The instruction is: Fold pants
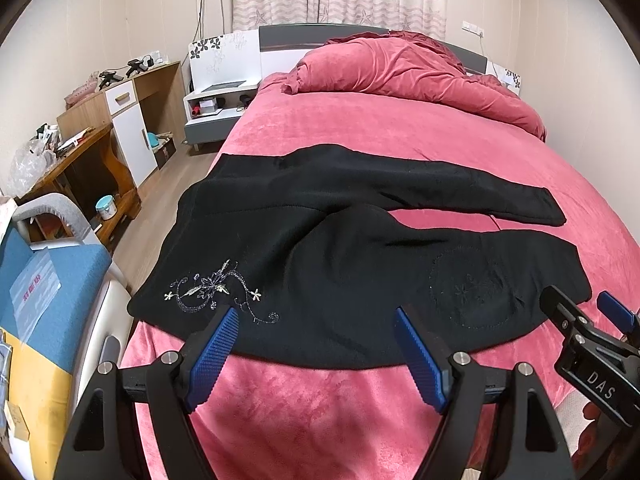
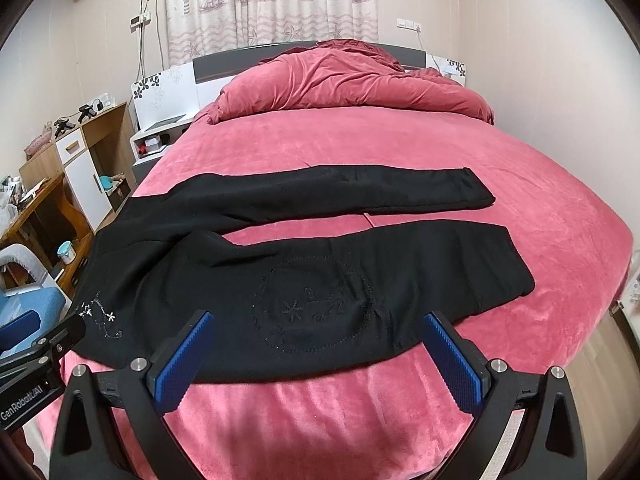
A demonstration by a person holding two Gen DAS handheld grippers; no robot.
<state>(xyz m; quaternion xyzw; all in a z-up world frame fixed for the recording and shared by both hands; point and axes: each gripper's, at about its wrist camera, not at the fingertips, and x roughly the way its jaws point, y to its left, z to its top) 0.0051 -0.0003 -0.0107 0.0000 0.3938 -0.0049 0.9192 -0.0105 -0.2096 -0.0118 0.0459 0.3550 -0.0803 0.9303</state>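
Note:
Black pants [image 1: 320,248] [image 2: 280,280] lie spread across the pink bed [image 1: 360,128] [image 2: 360,140], waist toward the left edge, both legs stretching right with a gap of bedspread between them. White floral embroidery [image 1: 220,292] [image 2: 100,316] marks the near hip. My left gripper [image 1: 316,320] hangs open just above the near edge of the pants, nothing between its blue pads. My right gripper [image 2: 318,324] [image 1: 580,308] is open too, over the near leg by the stitched circle [image 2: 312,308]. Neither touches the cloth as far as I can see.
A bunched pink duvet [image 1: 420,68] [image 2: 352,80] lies at the head of the bed. On the left stand a nightstand [image 1: 220,104], a wooden cabinet [image 1: 132,120], a cluttered desk [image 1: 72,160] and a blue-cushioned chair [image 1: 52,292] close to the bed's corner.

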